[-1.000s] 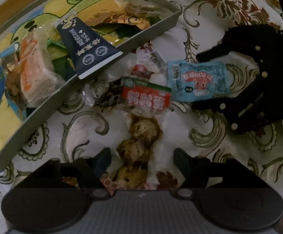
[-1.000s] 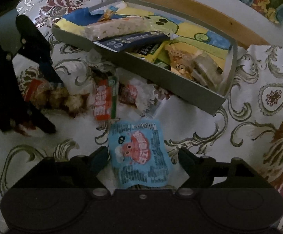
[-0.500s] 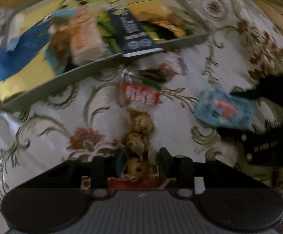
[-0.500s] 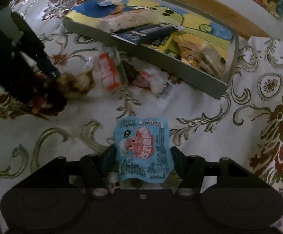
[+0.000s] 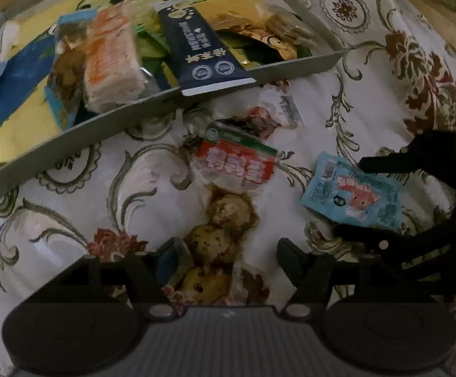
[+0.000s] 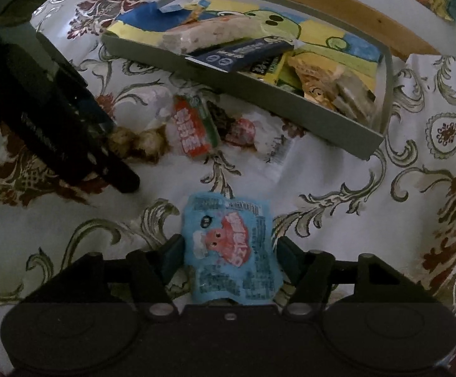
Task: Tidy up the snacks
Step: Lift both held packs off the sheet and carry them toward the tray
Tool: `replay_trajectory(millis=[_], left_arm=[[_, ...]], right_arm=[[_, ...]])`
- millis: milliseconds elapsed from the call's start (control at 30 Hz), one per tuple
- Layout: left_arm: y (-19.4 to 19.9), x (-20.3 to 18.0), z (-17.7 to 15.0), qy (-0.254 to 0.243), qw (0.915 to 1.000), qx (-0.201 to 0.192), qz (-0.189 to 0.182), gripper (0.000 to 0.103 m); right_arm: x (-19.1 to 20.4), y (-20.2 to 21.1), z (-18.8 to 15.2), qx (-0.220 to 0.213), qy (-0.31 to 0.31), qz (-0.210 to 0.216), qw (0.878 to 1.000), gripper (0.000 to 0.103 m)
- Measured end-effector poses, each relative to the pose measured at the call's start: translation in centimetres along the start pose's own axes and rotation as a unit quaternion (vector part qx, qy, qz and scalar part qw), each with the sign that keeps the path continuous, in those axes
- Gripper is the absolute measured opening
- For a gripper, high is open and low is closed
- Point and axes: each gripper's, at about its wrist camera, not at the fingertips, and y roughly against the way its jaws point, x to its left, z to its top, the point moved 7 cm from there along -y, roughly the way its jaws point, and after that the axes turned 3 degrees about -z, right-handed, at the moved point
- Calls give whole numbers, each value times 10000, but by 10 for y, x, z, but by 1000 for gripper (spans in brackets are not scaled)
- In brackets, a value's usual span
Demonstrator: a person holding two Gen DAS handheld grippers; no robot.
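Left wrist view: left gripper (image 5: 228, 245) opened wide again, after having been pinched on the meatball packet (image 5: 218, 235) half a second earlier. Fingers (image 5: 171, 251) stood apart on either side of the packet, with nothing held. Packet lay flat on the floral-cloth surface (image 5: 70, 220), short of the grey tray (image 5: 102, 122) and just below the red snack packet (image 5: 237, 166). Judged a dropped or abandoned grasp, so this snack had still to be picked up before going into the tray. Inside the tray, already lodged: a dark blue packet (image 5: 202, 50) leaning over the near wall, and a wrapped orange-and-white cake (image 5: 111, 62) beside it. To the right of the tray, seen from the side: right gripper (image 5: 350, 196) closed across the light blue packet (image 5: 353, 194).

Right wrist view: right gripper (image 6: 228, 248) narrowed since a second ago, fingers (image 6: 174, 251) pressed to both edges of the light blue packet (image 6: 231, 251). Packet well short of the tray (image 6: 291, 106), not yet carried over. Whether lifted clear of the cloth, could not be told. Left gripper (image 6: 119, 154) visible left of the tray, spread open at the meatball packet (image 6: 140, 141). Judged one snack secured, one lost.
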Motion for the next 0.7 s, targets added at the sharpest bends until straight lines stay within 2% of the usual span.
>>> replay_trajectory(millis=[67,200,400,700], left_arm=[[0,0,-1,-57,10000,-17,76,58],[4,1,-4,-43,10000,2,25,50],[13,4,-8,74,9999,-12,67,44],[24,15,-11,499,9987,-85,97,42]], right_arm=[[0,0,0,-5,0,0,10000,67],[1,0,1,6,8,1,10000,63],[5,5,0,-3,73,-48,10000,62],[14,15,1,-107,347,-277,9990,62]])
